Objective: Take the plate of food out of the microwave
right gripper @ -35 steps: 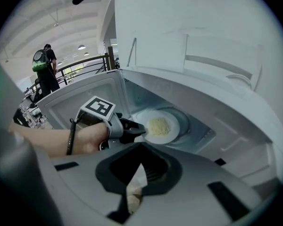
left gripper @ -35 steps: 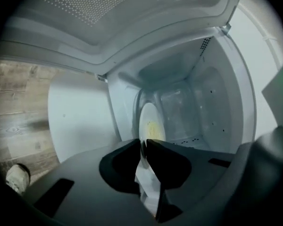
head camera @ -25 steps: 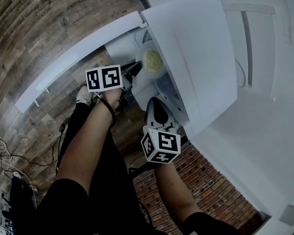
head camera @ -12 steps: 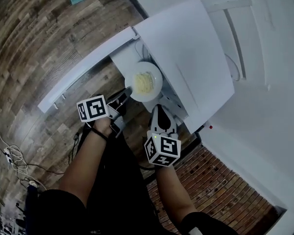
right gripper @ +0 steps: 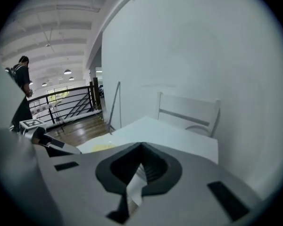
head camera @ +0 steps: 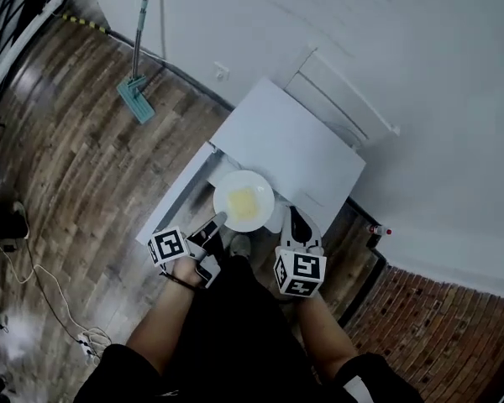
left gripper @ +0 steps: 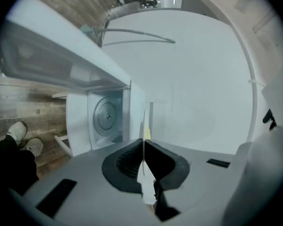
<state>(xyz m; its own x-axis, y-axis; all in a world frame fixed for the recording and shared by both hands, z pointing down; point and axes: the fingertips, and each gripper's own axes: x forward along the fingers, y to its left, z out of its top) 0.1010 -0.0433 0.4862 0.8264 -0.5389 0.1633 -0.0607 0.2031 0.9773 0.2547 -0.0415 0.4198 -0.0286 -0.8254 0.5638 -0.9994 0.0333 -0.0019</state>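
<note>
Our left claw (head camera: 217,222) is clamped on the plate of food (head camera: 244,201) at its seven o'clock rim, just outside the microwave (head camera: 290,145). Our right claw (head camera: 296,219) is closed and empty. We should carry the plate level.

A teal flat mop (head camera: 136,99) leans against the white wall (head camera: 386,23), its head on the brown wood-plank floor (head camera: 59,166). A black metal railing (head camera: 8,7) runs at top left (thin white cables (head camera: 25,280) trail lower down). A red brick surface (head camera: 437,326) lies at lower right.
</note>
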